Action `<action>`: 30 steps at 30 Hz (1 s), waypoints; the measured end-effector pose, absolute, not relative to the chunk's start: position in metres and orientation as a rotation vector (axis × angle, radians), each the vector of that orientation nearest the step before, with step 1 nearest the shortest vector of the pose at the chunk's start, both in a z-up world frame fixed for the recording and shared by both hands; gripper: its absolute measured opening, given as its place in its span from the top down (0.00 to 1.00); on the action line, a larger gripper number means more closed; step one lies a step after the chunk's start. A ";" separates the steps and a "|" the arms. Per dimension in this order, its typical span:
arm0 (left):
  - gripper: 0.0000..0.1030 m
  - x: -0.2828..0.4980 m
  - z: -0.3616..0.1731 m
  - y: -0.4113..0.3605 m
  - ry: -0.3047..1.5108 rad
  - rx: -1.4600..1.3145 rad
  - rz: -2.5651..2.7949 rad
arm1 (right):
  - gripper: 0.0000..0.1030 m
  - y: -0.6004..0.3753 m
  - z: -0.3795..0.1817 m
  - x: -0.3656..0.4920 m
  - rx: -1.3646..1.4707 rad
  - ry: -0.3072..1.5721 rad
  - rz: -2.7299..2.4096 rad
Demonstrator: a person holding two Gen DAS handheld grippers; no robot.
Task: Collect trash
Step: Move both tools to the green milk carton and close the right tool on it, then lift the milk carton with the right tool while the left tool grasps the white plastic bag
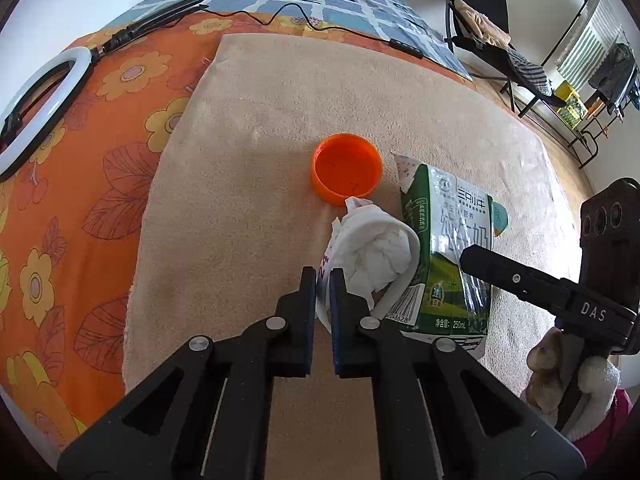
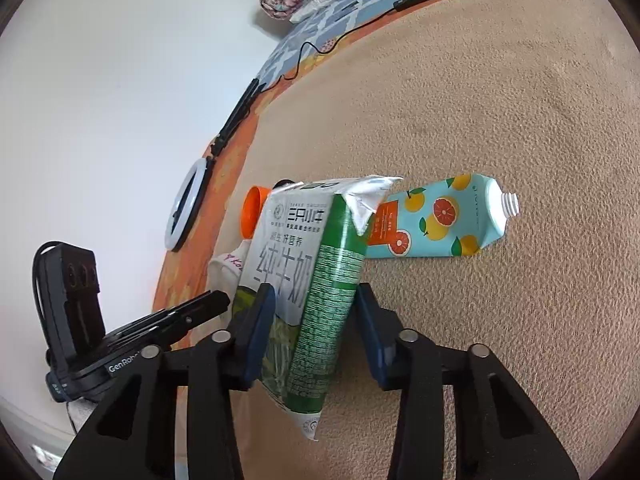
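On a beige towel (image 1: 260,128), the left gripper (image 1: 323,280) pinches the wall of a white paper cup stuffed with tissue (image 1: 372,256). The right gripper (image 2: 314,308) clamps a green-and-white milk carton (image 2: 304,280). Both should lift straight up, gently, avoiding the orange cap (image 1: 346,168) nearby.

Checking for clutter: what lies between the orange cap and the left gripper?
In the left wrist view, only the crumpled white wrapper, between orange cap and left gripper.

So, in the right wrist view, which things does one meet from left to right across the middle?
ring light → orange cap → green milk carton → grapefruit carton
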State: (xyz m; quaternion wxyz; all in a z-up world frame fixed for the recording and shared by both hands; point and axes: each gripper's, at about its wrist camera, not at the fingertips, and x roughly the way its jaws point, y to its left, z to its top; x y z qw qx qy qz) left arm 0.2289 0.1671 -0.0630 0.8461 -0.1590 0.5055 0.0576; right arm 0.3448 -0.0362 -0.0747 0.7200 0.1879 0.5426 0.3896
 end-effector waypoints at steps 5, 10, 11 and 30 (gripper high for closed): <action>0.97 0.223 -0.058 0.167 1.052 -0.332 0.127 | 0.69 -0.045 -0.070 0.343 0.430 1.187 0.870; 0.97 0.216 -0.047 0.167 1.024 -0.316 0.132 | 0.71 -0.047 -0.047 0.334 0.363 1.132 0.871; 0.97 0.214 -0.044 0.166 1.018 -0.314 0.132 | 0.71 -0.047 -0.042 0.332 0.349 1.119 0.872; 0.98 0.170 -0.004 0.120 0.952 -0.186 0.088 | 0.76 -0.083 0.023 0.274 0.037 0.922 0.804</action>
